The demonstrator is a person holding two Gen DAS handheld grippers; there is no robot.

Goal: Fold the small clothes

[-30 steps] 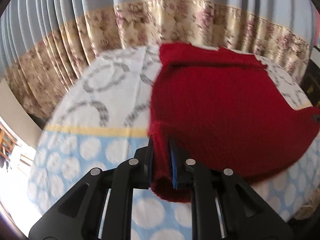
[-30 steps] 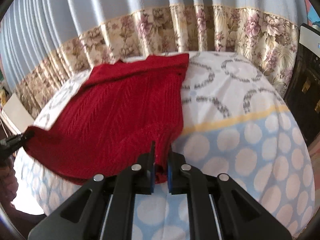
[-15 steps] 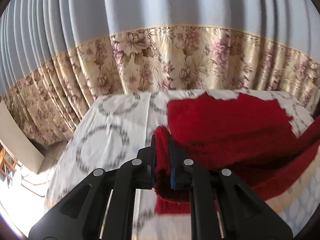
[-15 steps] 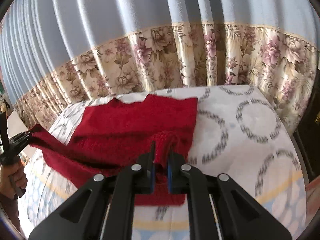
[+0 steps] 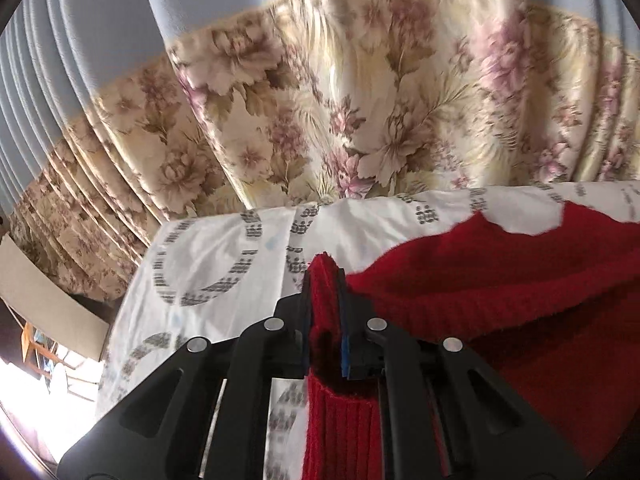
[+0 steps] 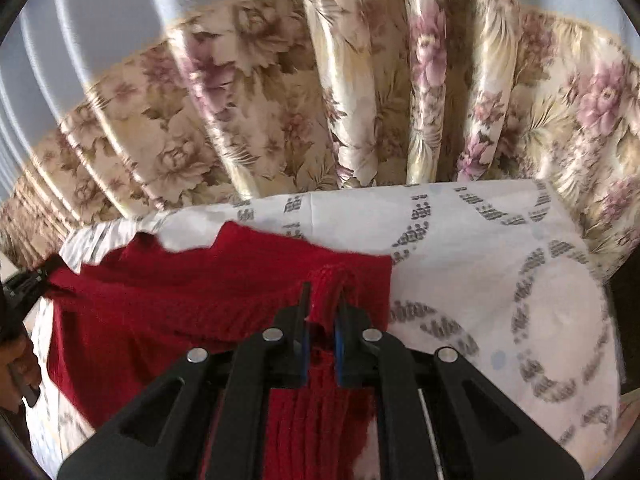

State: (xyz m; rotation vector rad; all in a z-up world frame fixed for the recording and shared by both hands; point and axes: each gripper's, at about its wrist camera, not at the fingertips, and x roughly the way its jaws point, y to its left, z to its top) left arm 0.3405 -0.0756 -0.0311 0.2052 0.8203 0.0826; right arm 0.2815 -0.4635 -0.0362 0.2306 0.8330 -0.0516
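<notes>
Sweater (image 5: pixel 520 300) spread on the cloth-covered table (image 5: pixel 224 248), pinched at both near corners.

Held at its left corner between the jaws of the left gripper (image 5: pixel 325 280) and at its right corner by the right gripper (image 6: pixel 323 300), with a doubled layer lying over the flat part behind and between them. Bare table cloth (image 6: pixel 500 280) to the left of the left gripper and to the right of the right one. Curtain (image 5: pixel 360 100) hanging just behind the table's far edge. Left gripper visible at the far left in the right wrist view.
</notes>
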